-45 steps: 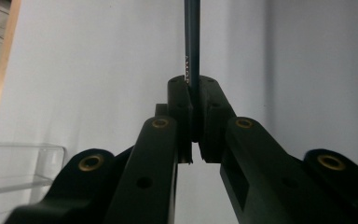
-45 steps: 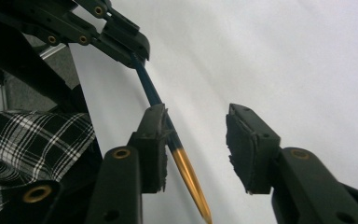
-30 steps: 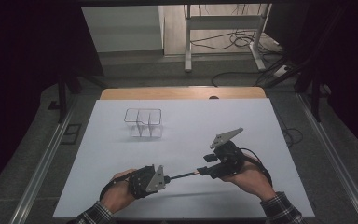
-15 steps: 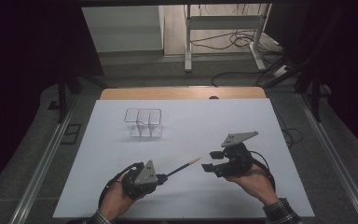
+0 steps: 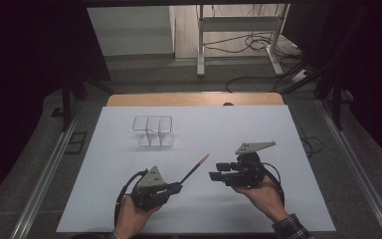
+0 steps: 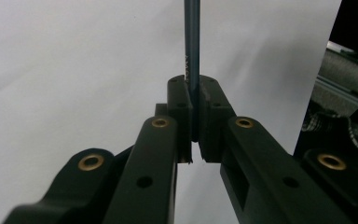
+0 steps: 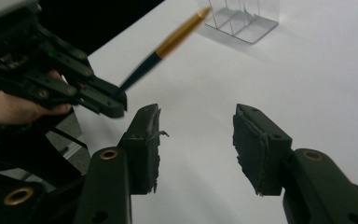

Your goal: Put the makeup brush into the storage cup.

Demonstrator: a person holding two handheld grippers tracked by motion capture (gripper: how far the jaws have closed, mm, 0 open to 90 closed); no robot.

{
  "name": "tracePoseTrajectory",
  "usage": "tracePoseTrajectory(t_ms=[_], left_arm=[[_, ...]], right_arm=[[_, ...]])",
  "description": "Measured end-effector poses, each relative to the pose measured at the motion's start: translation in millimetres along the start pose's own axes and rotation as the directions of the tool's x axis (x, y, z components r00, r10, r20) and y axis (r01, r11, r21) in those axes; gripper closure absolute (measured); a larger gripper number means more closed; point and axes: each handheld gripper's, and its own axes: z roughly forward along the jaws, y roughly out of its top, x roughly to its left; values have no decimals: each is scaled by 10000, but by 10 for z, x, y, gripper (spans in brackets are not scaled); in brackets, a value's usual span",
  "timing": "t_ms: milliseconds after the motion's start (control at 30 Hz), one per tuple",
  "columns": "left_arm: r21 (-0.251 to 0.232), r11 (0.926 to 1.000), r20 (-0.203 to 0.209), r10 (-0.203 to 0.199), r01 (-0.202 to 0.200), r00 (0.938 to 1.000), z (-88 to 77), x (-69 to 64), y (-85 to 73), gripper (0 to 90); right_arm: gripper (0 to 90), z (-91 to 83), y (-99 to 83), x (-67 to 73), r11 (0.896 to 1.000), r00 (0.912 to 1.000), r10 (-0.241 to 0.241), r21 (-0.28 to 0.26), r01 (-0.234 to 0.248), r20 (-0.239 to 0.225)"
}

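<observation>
Left gripper [image 5: 175,188] fingers clamped on a dark pencil [image 5: 195,169] near its blunt end, above the tabletop [image 5: 278,129]; right gripper [image 7: 196,144] fingers wide apart, holding nothing. Judgement: keep the grip firm, aim the tip steeply into the clear divided holder [image 5: 152,131].

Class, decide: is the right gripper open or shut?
Open. The right gripper has a wide gap between its jaws, with bare table showing through.

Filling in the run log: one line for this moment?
left gripper: shut on pencil | right gripper: open, empty | clear holder: empty
</observation>
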Motion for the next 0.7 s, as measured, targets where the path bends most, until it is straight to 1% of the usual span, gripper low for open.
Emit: tracePoseTrajectory(t_ms=[67,133,300,433,567,700], left_arm=[[-86,9999,-8,-137,137,9999,22,-14,-5,859],[-280,9989,68,-374,375,9993,51,-30,-15,859],[-501,9964,221,-680,690,9974,103,-64,-27,859],[-567,9954,449,-750,775,9962,140,-98,-37,859],[-623,9950,494,-749,780,9960,175,-144,-48,858],[-814,9935,432,-757,790,9962,188,-170,-37,858]], right_arm=[[529,16,9,8,9999,9998,75,-148,-77,-161],[540,23,19,18,9995,9994,188,-252,-196,-296],[564,43,42,33,9985,9981,311,-438,-334,-525],[589,51,60,28,9967,9970,447,-651,-487,-626],[622,44,87,6,9937,9950,671,-851,-733,-741],[637,72,89,-10,9922,9914,868,-807,-948,-979]])
